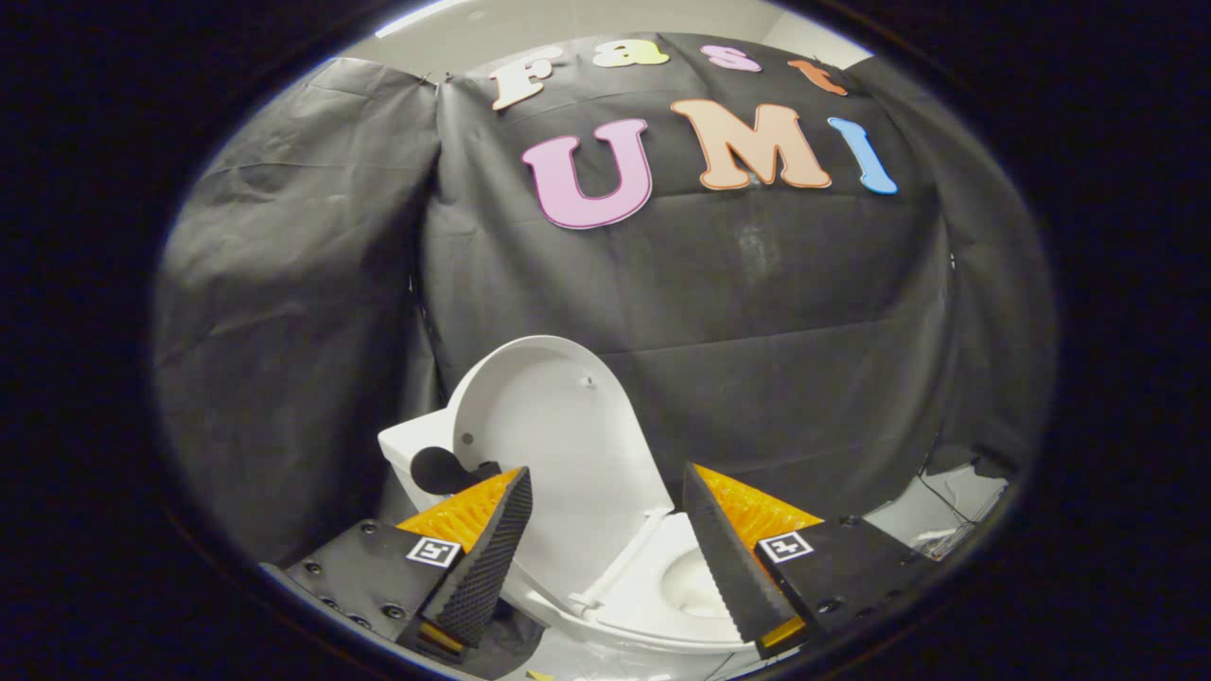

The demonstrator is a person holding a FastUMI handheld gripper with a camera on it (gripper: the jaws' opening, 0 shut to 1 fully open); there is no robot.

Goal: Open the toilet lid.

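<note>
Booth: lid (558, 454) up btwn claw (605, 492) fingers

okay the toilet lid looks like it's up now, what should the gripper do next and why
Probably just back the gripper straight away. The toilet lid already stands raised, leaning back toward the tank, with the bowl exposed below. The fingers are spread apart with nothing between them, so there seems nothing left to push.

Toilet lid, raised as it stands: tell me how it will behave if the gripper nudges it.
The toilet lid looks like thin rigid plastic, so probably stiff and light. It stands near upright on its hinge; a forward nudge might swing it down onto the bowl. The open gripper touches nothing.
</note>
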